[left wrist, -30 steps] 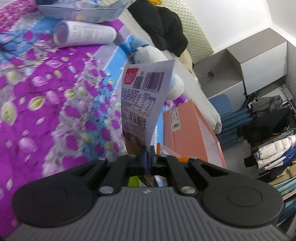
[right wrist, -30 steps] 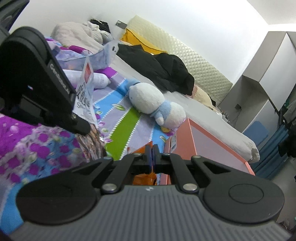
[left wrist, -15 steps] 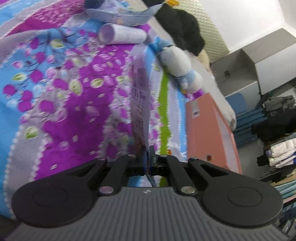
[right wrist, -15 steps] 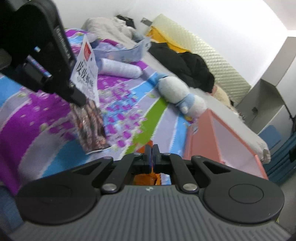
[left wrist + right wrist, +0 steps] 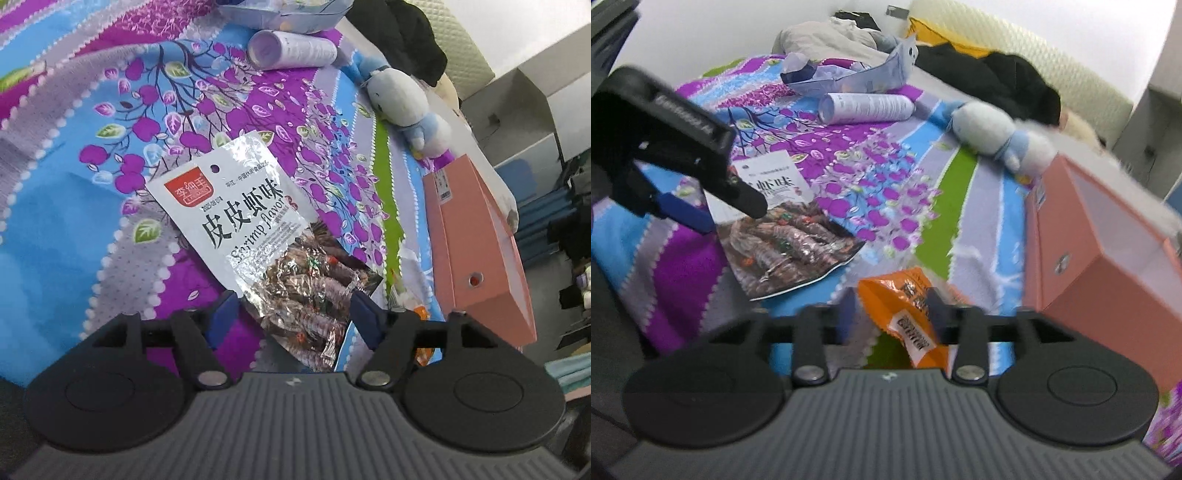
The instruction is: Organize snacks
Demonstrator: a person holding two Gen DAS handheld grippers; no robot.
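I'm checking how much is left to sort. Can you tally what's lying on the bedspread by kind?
Snack packets: 2, the silver shrimp-flavour packet and the orange packet
Salmon-pink boxes: 1
White cylindrical tubes: 1
Plush toys: 1
Pale blue crumpled bags: 1
Total: 6

Plush toy (image 5: 404,101), black jacket (image 5: 1004,79) and white tube (image 5: 291,50) on a floral bedspread (image 5: 74,206).

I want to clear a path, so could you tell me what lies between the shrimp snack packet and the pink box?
In the right wrist view, only bare bedspread lies between the shrimp packet and pink box.
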